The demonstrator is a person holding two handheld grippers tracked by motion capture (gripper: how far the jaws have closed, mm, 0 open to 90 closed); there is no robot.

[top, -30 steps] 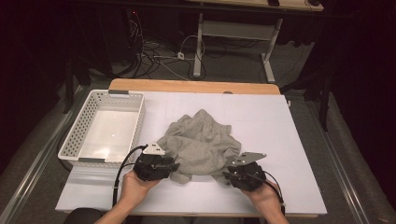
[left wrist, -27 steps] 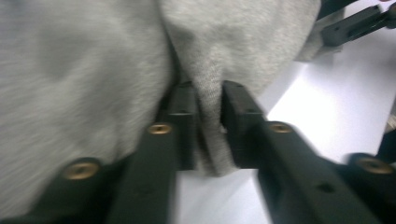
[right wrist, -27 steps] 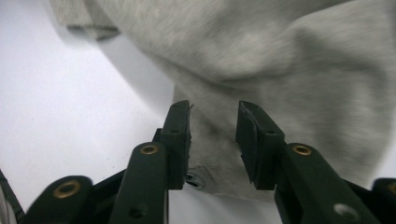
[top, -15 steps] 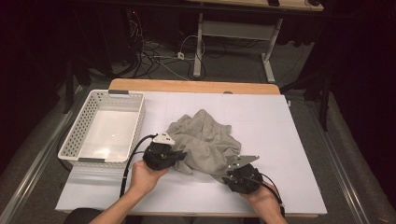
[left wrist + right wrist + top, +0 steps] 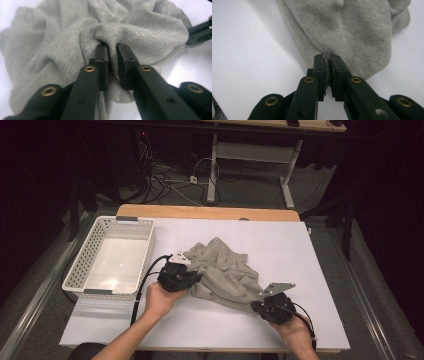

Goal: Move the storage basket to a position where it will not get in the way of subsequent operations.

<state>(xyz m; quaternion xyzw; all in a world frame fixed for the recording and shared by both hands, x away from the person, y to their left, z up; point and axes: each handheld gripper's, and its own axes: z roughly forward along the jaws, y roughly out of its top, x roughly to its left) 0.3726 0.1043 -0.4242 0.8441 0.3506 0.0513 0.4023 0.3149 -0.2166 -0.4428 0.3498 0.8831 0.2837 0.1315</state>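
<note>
Both tools pinch the cloth [image 5: 222,272], each having just been closing on a fold: left tool [image 5: 112,53] at its near-left bunch, right tool [image 5: 326,61] at its hem. Crumpled on the surface [image 5: 310,285] between them, it looks soft, light and limp, best gripped at edges.

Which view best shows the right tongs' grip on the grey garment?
Right gripper view: right tongs pinch the grey garment at its edge, close up. High view shows them small; left gripper view shows a sliver.
</note>
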